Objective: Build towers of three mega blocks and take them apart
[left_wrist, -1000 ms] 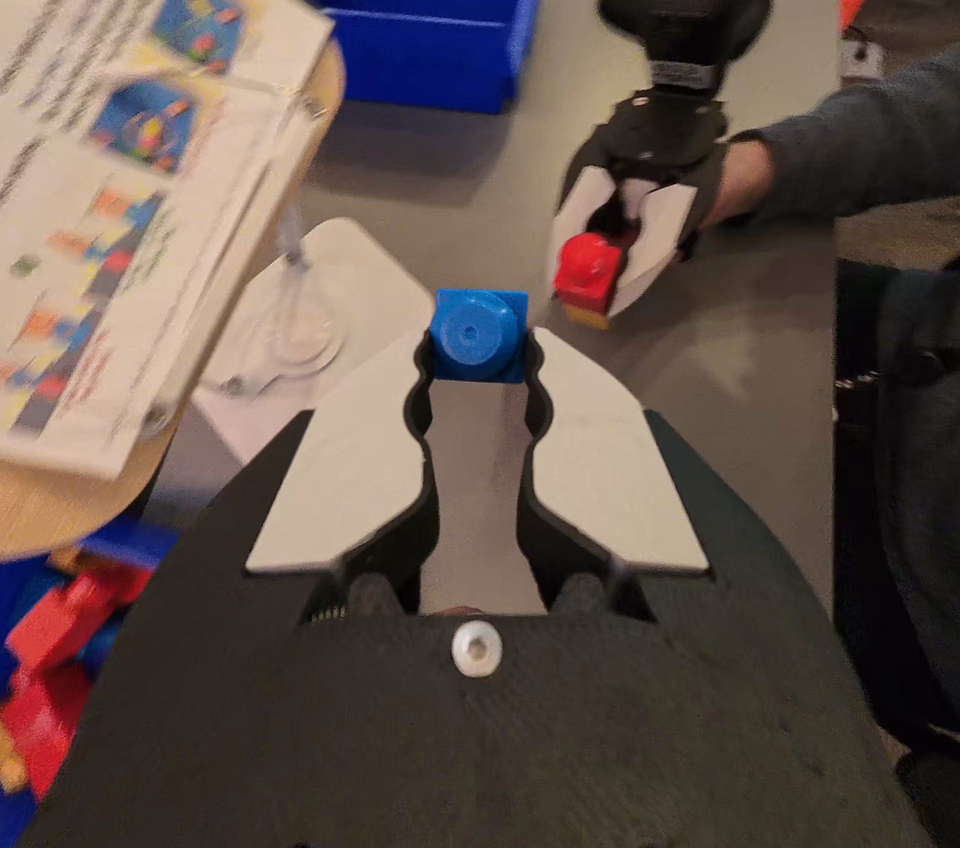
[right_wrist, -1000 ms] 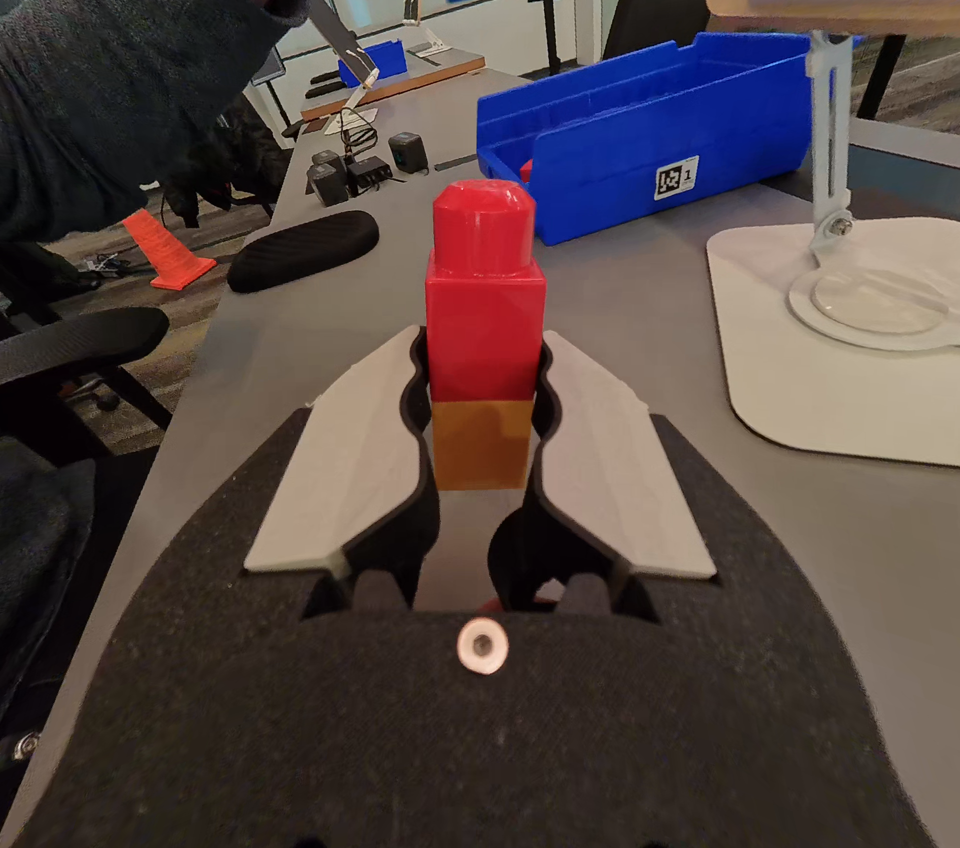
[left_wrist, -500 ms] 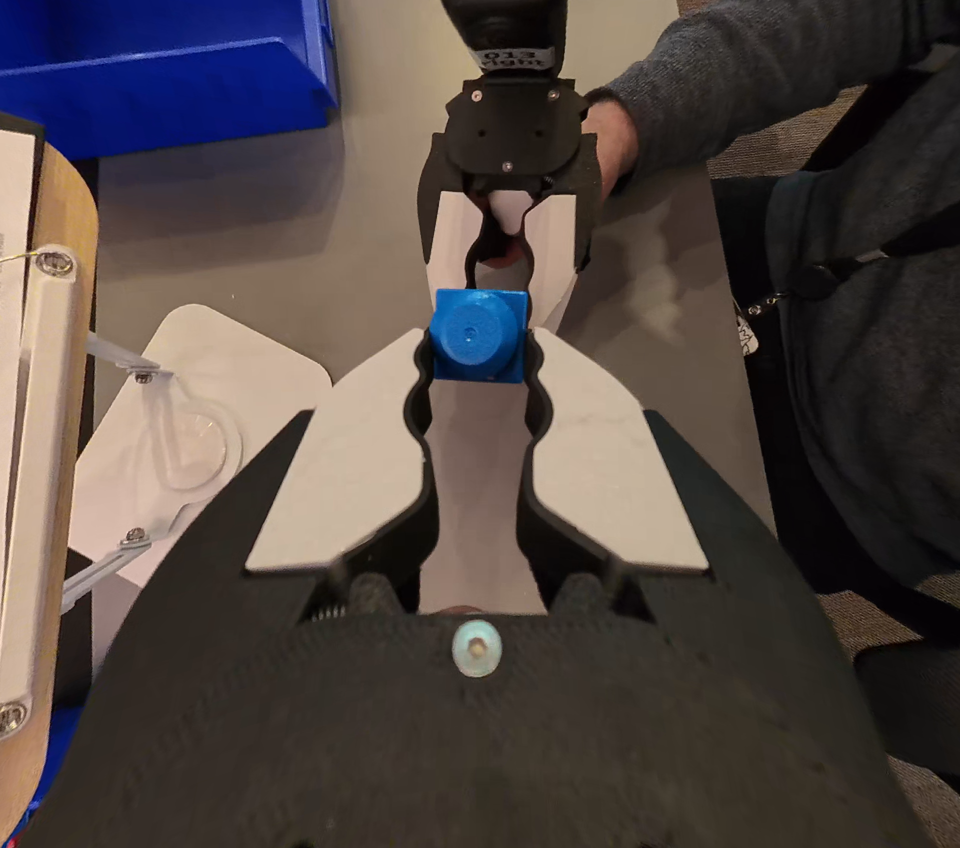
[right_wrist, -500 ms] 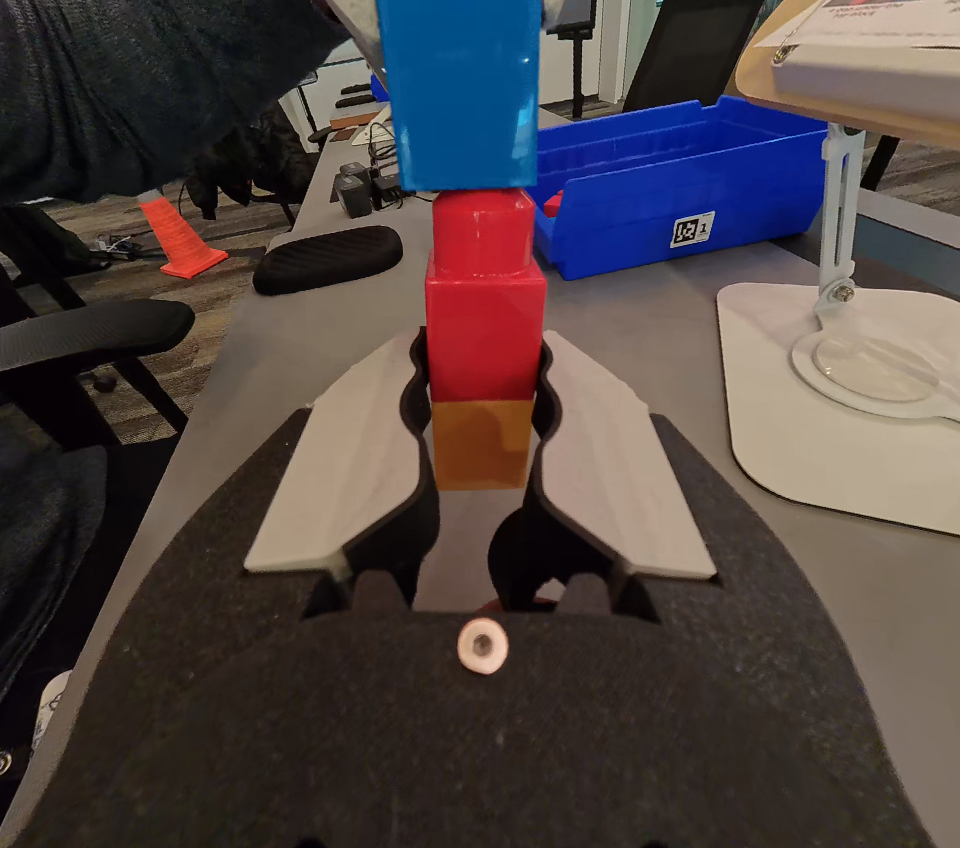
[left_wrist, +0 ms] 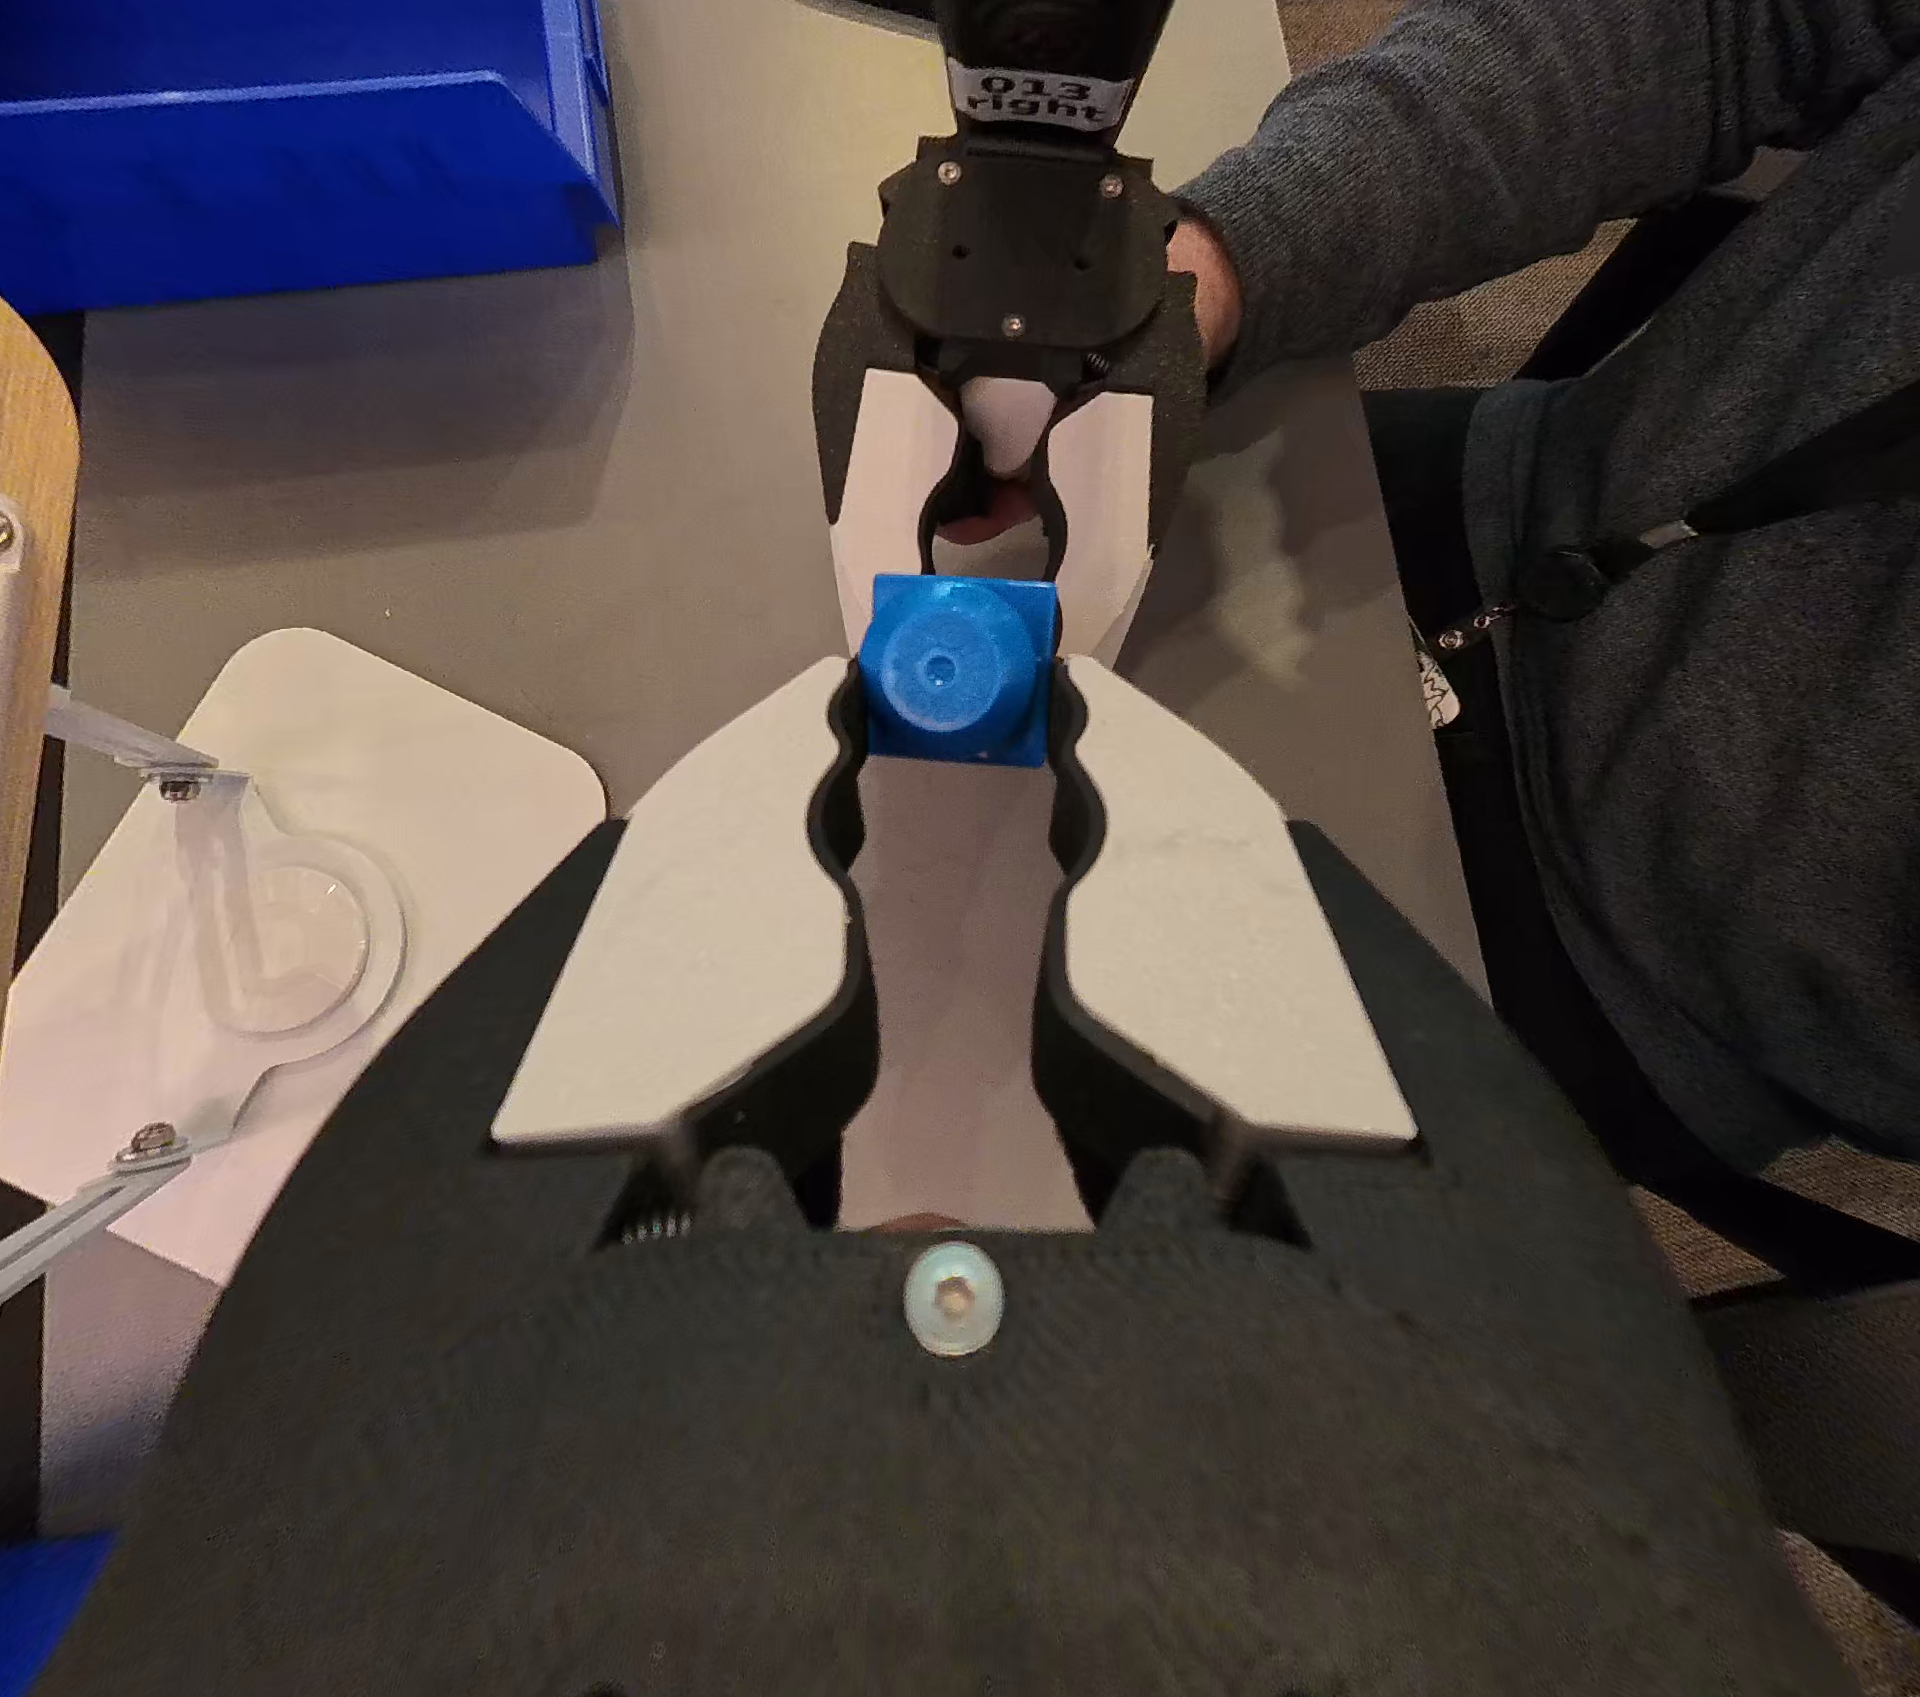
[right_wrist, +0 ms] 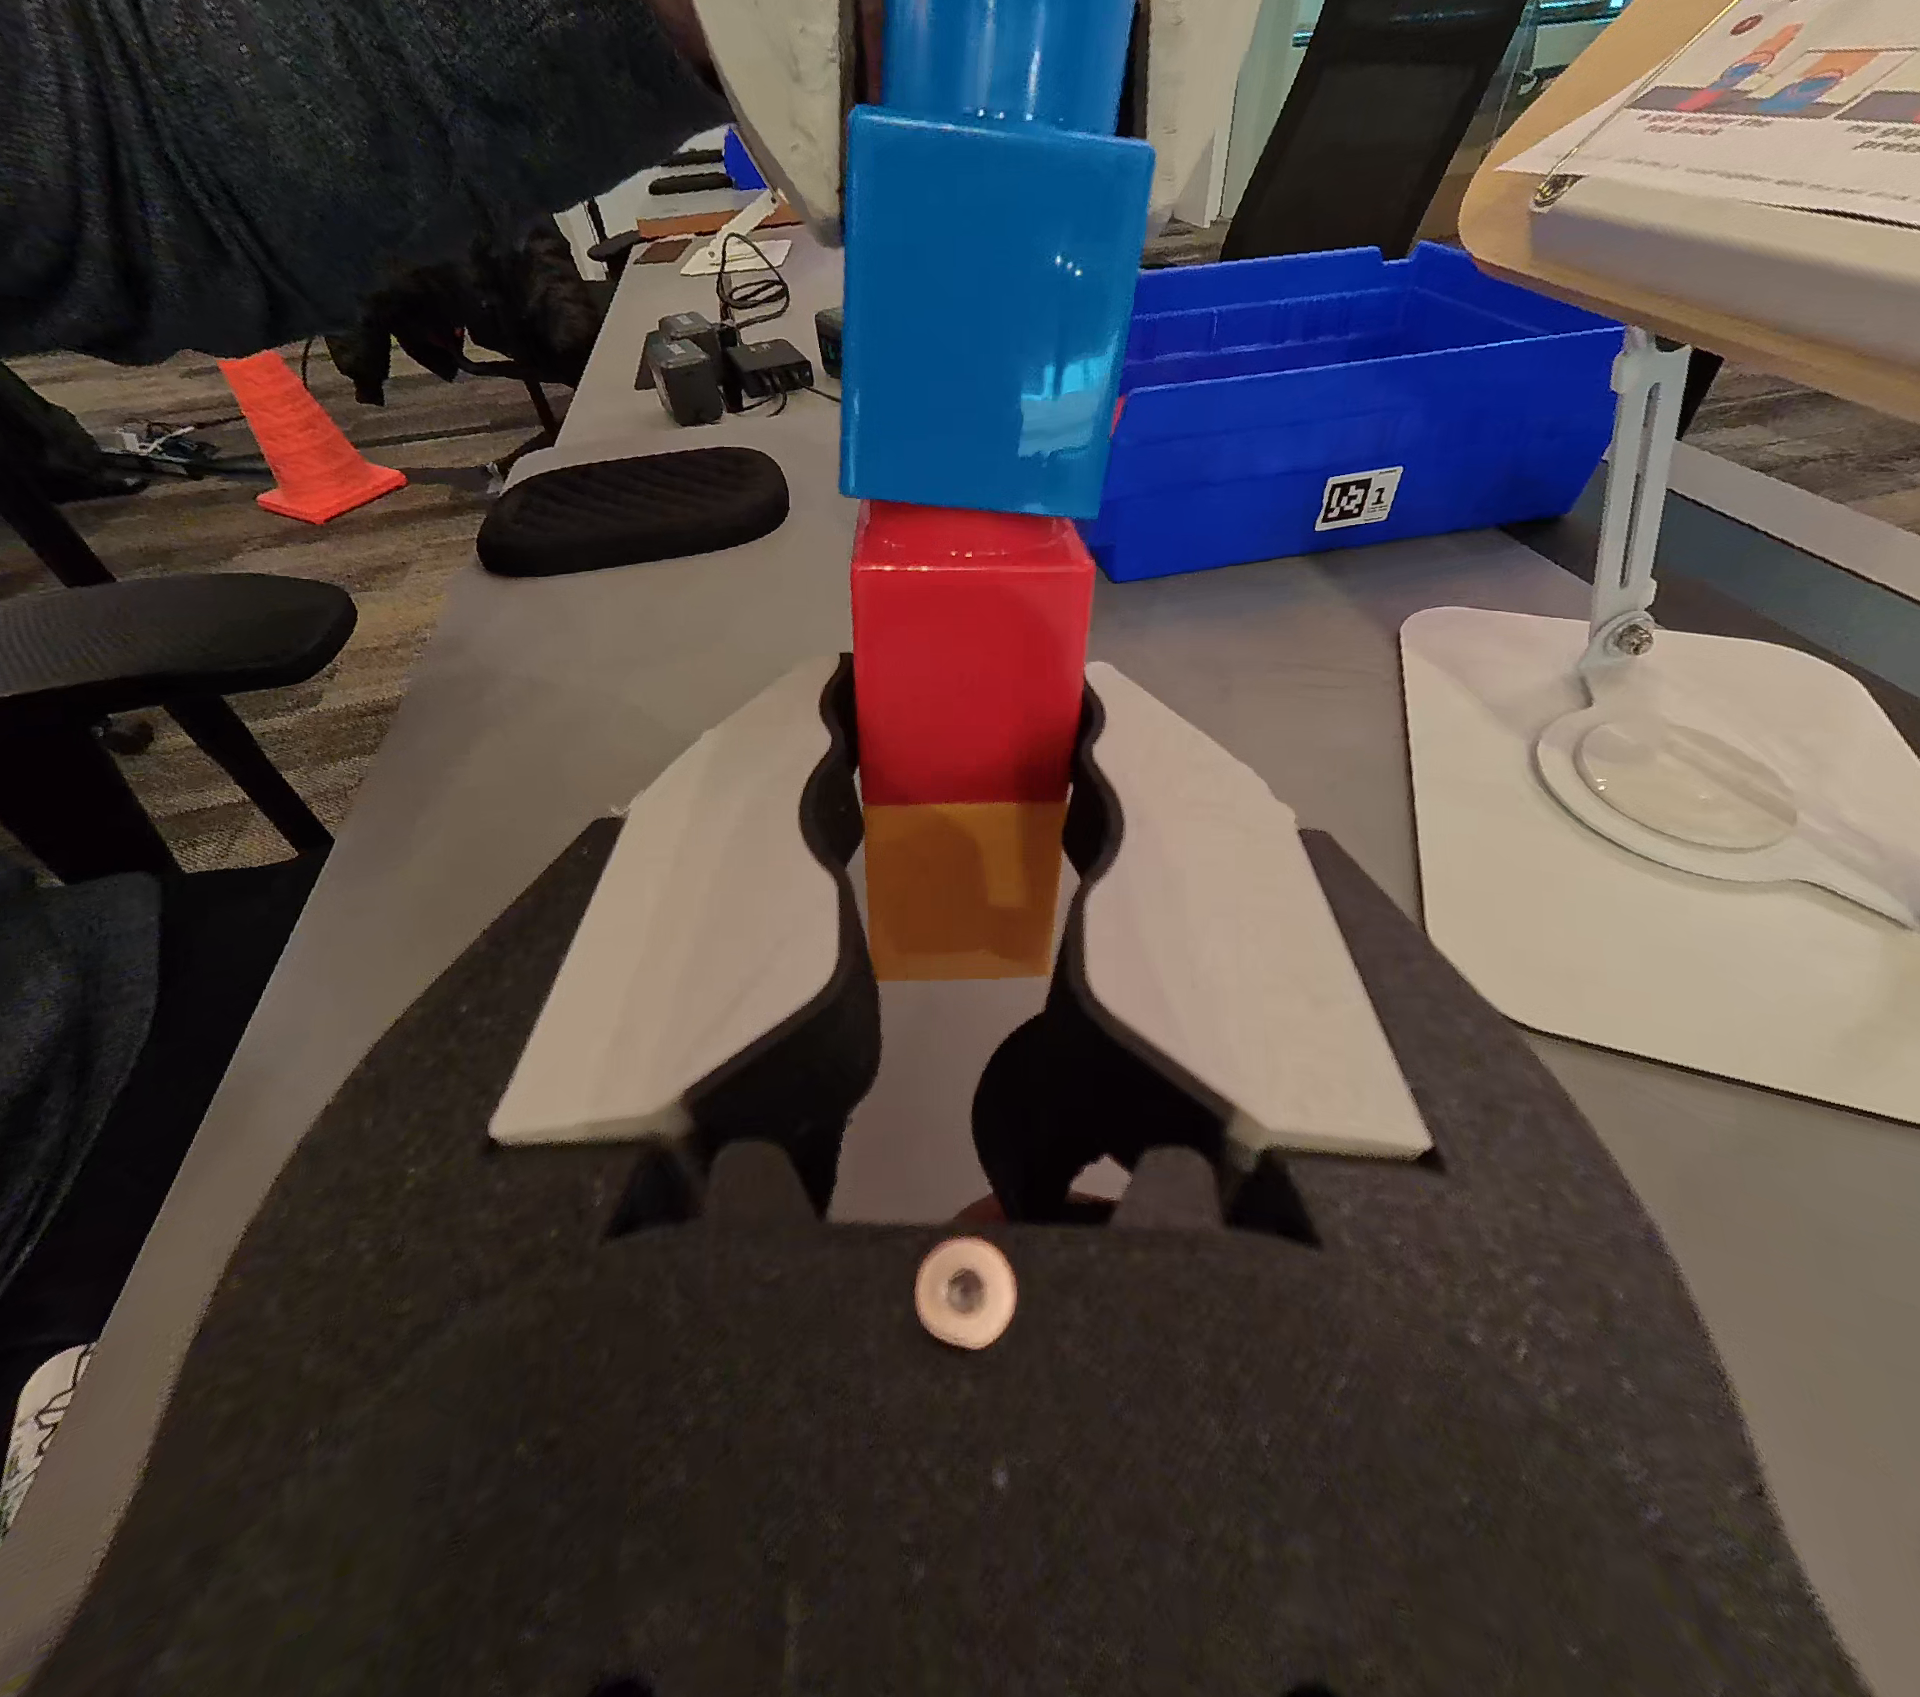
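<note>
- Left wrist view: the left gripper (left_wrist: 954, 717) looks straight down, its jaws closed on the blue block (left_wrist: 954, 683), stud facing the camera. Half a second ago the block hung a little above the other tool; now it sits directly over the tips of the right gripper (left_wrist: 992, 567), which hide whatever is beneath it. The grey table (left_wrist: 707, 359) and the blue bin (left_wrist: 291, 37) have barely shifted, so the sideways travel looks finished and only the downward press remains.
- Right wrist view: the right gripper (right_wrist: 961, 774) is clamped on the red block (right_wrist: 971, 660), which sits on the orange block (right_wrist: 961, 889), the pair standing upright on the table. The blue block (right_wrist: 992, 317) has dropped onto the red one; a moment ago the red stud was showing, now it is swallowed. The blue block leans slightly, its base jutting past the red one on the right side, with the left gripper's fingers (right_wrist: 769, 47) gripping it from above.
- My reading: the third block is on, so this tower is nearly built, though it may want a squarer, firmer push before letting go.
</note>
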### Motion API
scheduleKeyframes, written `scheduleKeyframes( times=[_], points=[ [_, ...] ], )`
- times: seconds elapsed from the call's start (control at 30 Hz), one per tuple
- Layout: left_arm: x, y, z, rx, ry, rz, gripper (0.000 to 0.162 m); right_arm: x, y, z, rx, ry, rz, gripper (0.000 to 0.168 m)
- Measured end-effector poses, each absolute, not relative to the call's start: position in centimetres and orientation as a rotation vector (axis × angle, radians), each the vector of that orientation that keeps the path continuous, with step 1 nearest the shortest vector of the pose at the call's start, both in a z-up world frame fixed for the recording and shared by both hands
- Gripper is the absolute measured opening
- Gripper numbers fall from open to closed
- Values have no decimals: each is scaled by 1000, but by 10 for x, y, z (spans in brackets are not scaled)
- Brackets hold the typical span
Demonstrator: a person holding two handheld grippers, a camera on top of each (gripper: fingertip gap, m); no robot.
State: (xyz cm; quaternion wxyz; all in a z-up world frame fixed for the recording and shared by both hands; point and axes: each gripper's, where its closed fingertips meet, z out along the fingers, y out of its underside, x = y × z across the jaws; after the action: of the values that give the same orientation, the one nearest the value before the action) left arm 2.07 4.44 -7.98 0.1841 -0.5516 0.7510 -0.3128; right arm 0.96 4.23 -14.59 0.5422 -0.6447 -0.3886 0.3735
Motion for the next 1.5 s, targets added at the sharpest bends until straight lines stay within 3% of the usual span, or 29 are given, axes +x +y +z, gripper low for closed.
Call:
scheduleKeyframes(
  times=[1.5],
  points=[
    [16,47,-95,-1561,2079,-836,32,11,44,-154,-1578,-916,854,35]
  ],
)
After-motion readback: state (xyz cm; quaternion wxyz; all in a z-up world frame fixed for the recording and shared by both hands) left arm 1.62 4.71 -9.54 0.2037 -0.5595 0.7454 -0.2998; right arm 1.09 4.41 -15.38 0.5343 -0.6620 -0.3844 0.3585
